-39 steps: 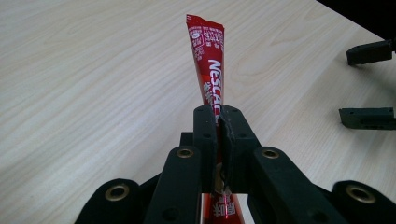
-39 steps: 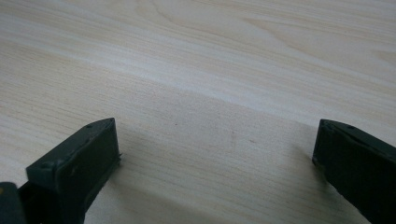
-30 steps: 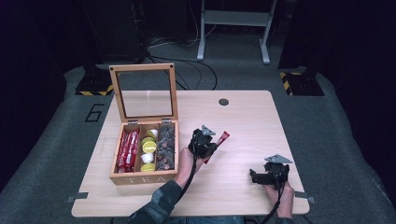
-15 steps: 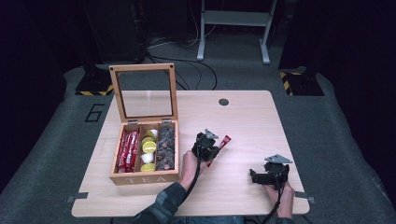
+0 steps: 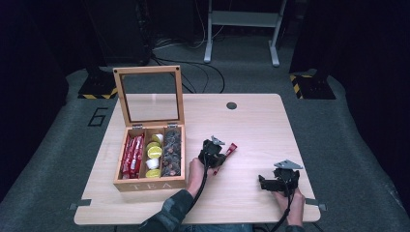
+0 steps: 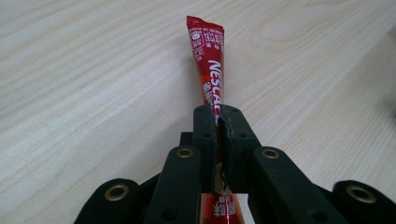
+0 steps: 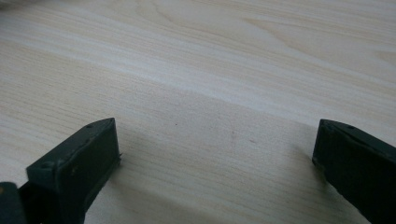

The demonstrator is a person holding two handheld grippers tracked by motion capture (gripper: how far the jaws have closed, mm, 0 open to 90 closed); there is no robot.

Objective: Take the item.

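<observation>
Pale wood table [image 5: 251, 125] carries the open tea box [image 5: 150, 181] at its left, lid up, red sticks, yellow-topped cups and dark packets in its three compartments. Right of the box, the left gripper [image 5: 215, 155] has sunk a little nearer the tabletop since a second ago, jaws clamped on a red Nescafé stick [image 6: 209, 70] that pokes out ahead; I'd guess it is about to be laid down. The right gripper [image 5: 275, 183] rests near the front edge, jaws spread wide, nothing between them. Whether the stick's far tip touches the wood I cannot tell.
</observation>
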